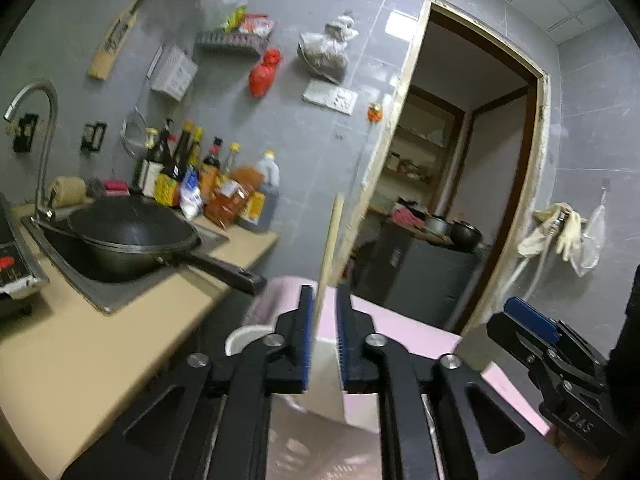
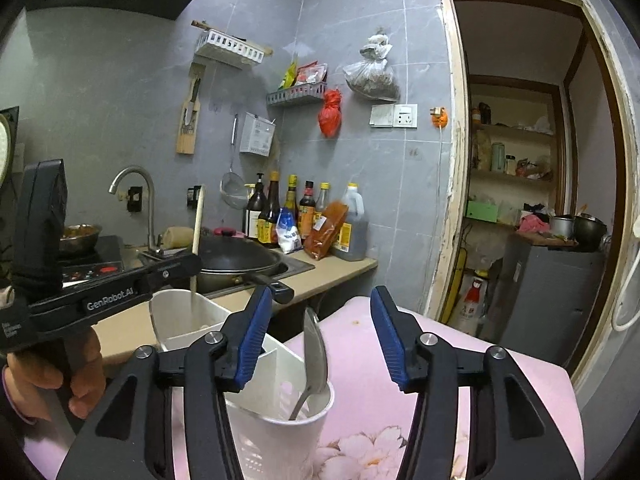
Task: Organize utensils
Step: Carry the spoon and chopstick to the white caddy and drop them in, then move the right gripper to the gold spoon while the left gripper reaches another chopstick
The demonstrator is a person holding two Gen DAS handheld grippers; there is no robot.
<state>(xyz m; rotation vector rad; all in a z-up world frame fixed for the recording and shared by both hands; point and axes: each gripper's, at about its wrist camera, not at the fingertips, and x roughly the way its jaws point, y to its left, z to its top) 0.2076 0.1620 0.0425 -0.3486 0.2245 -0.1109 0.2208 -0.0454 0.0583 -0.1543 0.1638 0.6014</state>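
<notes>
A white divided utensil holder [image 2: 280, 432] stands on a pink flowered tabletop [image 2: 420, 380]. A metal spoon [image 2: 314, 354] stands bowl-up in its near round compartment, between the wide-apart pads of my right gripper [image 2: 320, 294], which is open and does not touch it. A wooden chopstick [image 2: 198, 224] stands upright with its lower end in the far compartment. In the left wrist view the chopstick [image 1: 329, 252] rises between the pads of my left gripper [image 1: 325, 292]. These stand slightly apart, wider than the stick, over the holder [image 1: 240, 338]. The right gripper [image 1: 520, 316] shows at the right edge.
A beige counter [image 2: 344, 270] runs left of the table, with a sink holding a black wok [image 2: 240, 258] whose handle sticks out toward the holder. A faucet [image 2: 136, 184], sauce bottles [image 2: 296, 216] and an induction cooker [image 2: 92, 264] are behind. A doorway [image 2: 532, 160] opens at the right.
</notes>
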